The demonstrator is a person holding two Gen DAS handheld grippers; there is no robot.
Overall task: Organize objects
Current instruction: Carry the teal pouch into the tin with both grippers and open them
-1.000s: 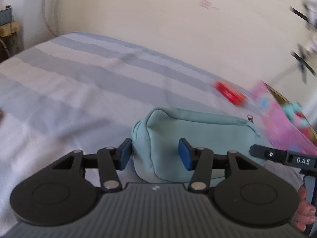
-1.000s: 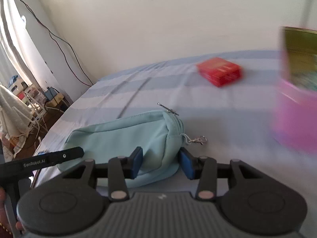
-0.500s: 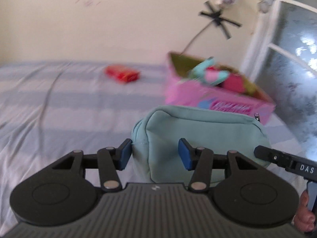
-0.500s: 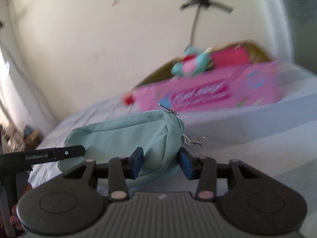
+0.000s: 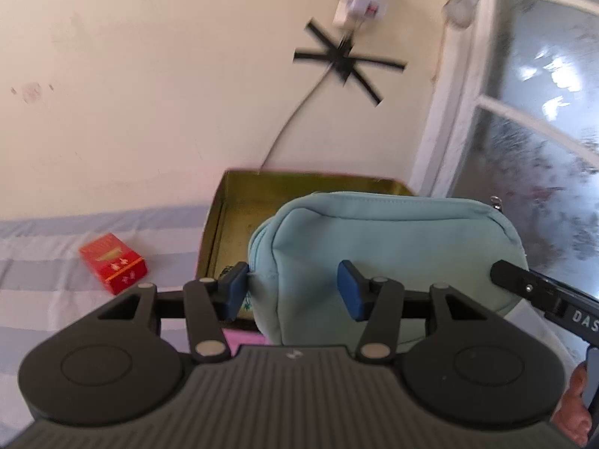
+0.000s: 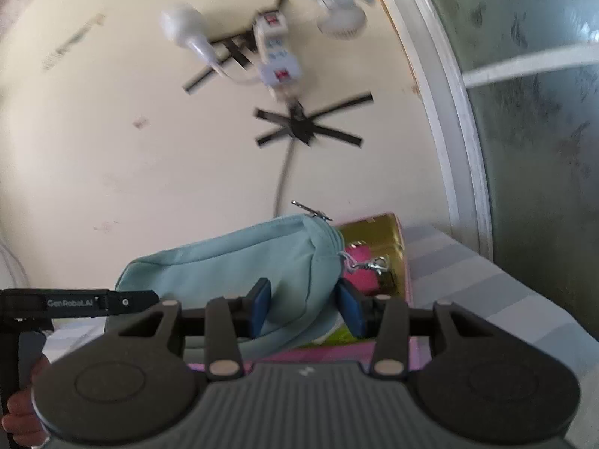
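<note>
Striped bed [image 5: 45,262], cream wall: our left tool [image 5: 292,290] and right tool [image 6: 304,308] each clamp the teal pouch [image 5: 393,247] above the pink box [image 5: 224,224]. A red carton [image 5: 112,263] lies beside it.

Ahead of you a white power strip [image 6: 279,50] hangs on the cream wall [image 5: 149,75], its grey cord [image 6: 283,172] running down under crossed strips of black tape [image 5: 346,65]. To your right stands a frosted window [image 5: 543,131] in a white frame; below lies a blue-striped bedsheet [image 5: 56,280].
</note>
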